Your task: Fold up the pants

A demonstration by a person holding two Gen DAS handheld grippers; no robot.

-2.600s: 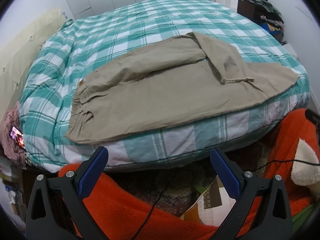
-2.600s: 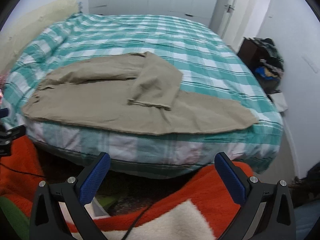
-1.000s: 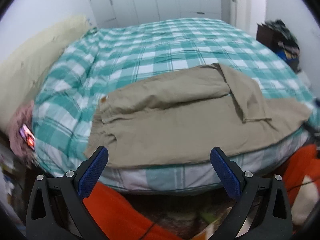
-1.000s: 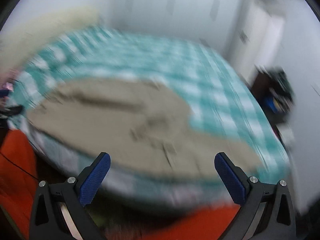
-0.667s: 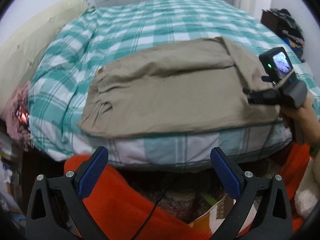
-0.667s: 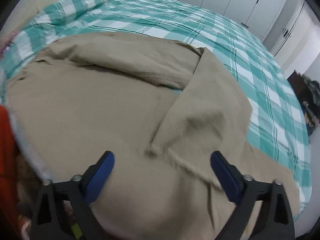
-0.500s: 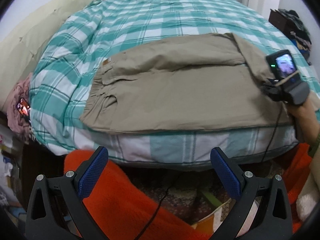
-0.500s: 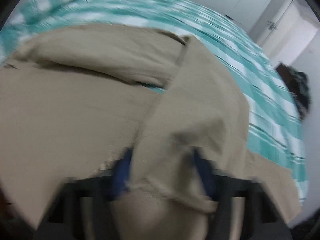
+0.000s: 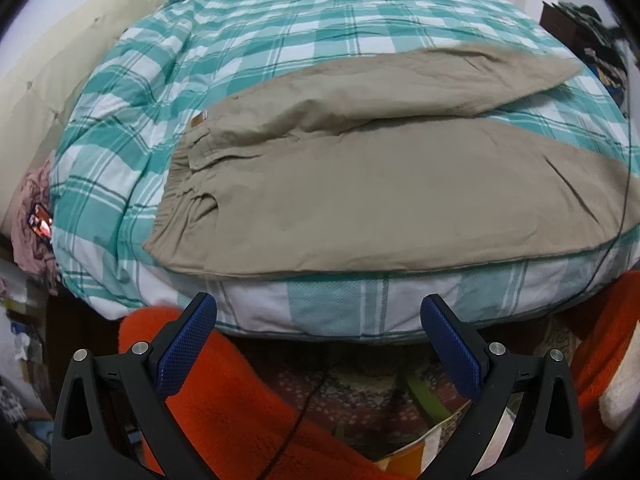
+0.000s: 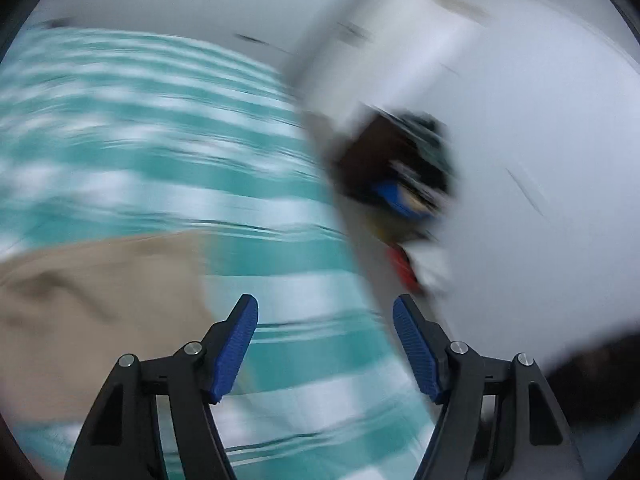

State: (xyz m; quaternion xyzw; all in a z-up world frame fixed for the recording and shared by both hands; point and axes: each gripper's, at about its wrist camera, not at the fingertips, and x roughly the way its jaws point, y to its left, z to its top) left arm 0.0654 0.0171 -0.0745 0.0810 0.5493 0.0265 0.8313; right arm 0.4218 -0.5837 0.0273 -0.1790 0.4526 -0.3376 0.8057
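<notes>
Tan pants point(image 9: 380, 168) lie across the near part of a bed with a teal and white checked cover point(image 9: 280, 32). The waistband is at the left and both legs run out to the right, the far leg lying straight. My left gripper point(image 9: 318, 344) is open and empty, below the bed's near edge, apart from the pants. The right wrist view is blurred by motion. My right gripper point(image 10: 325, 344) is open and empty over the bed cover point(image 10: 160, 160), with the tan pants point(image 10: 88, 300) at its lower left.
An orange fleece blanket point(image 9: 240, 412) lies on the floor below the bed. A pale pillow point(image 9: 60, 64) is at the left. A dark dresser with piled clothes point(image 9: 592, 28) stands at the right, also in the right wrist view point(image 10: 400, 168). A thin cable point(image 9: 626, 148) crosses the pants' right end.
The far leg, folded back before, now lies straight out to the right. My right gripper closed on it, swung right and has reopened. My left gripper moved slightly closer to the bed.
</notes>
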